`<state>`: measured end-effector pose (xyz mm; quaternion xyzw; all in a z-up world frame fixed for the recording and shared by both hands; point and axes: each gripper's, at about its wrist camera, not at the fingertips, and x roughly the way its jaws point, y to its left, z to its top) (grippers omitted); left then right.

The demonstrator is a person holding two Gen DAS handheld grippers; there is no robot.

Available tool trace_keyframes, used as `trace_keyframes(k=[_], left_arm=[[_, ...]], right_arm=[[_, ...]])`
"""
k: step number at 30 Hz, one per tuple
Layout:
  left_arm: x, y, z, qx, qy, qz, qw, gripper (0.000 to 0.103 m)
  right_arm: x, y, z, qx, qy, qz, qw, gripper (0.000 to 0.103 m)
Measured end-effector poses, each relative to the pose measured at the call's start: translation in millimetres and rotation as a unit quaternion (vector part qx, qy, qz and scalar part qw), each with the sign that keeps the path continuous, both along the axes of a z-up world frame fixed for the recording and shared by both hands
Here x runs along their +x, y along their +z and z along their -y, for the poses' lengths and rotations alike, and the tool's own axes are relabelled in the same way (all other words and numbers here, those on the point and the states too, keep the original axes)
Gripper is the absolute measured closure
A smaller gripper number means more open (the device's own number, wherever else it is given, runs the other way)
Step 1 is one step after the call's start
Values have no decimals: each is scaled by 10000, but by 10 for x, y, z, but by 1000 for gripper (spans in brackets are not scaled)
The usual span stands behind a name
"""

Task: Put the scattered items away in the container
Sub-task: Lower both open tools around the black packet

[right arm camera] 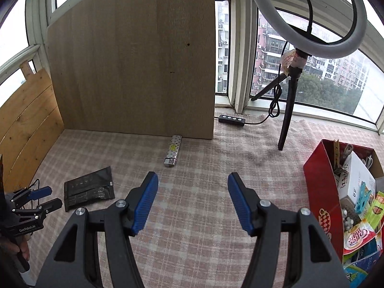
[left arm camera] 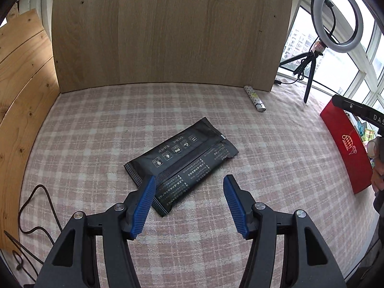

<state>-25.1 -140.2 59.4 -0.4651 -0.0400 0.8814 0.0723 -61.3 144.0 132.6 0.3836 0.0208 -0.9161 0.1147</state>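
A black flat packet [left arm camera: 182, 162] lies on the checked cloth, just ahead of my left gripper [left arm camera: 189, 182]. That gripper is open, and its left blue pad overlaps the packet's near corner in the view. The same packet [right arm camera: 88, 190] shows at the left of the right wrist view, beside the left gripper [right arm camera: 46, 198]. A patterned lighter [right arm camera: 172, 151] lies near the wooden board, ahead of my open, empty right gripper [right arm camera: 193, 180]. The lighter [left arm camera: 255, 99] also shows far right in the left view. A red box [right arm camera: 321, 192] full of items stands at the right.
An upright wooden board [right arm camera: 134, 72] closes the back. Pine planks [left arm camera: 21, 91] stand at the left. A ring light on a tripod [right arm camera: 290, 91] with a cable and switch [right arm camera: 231, 119] stands by the window. A dark cable [left arm camera: 36, 211] lies at the left.
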Motion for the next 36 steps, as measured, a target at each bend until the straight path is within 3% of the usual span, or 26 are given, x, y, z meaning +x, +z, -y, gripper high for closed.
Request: trace_keyframes(k=[8,12,22,29,36], left_arm=[[-167,-218,-106,-247,-516,144,9983,47],[-247,-329,-221,-755,-767,156,9941,45],[-333,-400,-409,-1481,-1198,165,9815,41],[-305,-403,-390,-1576,-1380,48,9778,38],[-305,-381,-375,-1532,-1387,-102,9784,59]], right_arm=[[-236,-223,137,43,20,234,9997,43],[-334,-313,178,57,28,338,9994,43],[-544,-488,304,87,148,550,9983,43],[-612,-562,340,3,174,692,9974,43],[-657,-599,384,47,213,699,9973,43]])
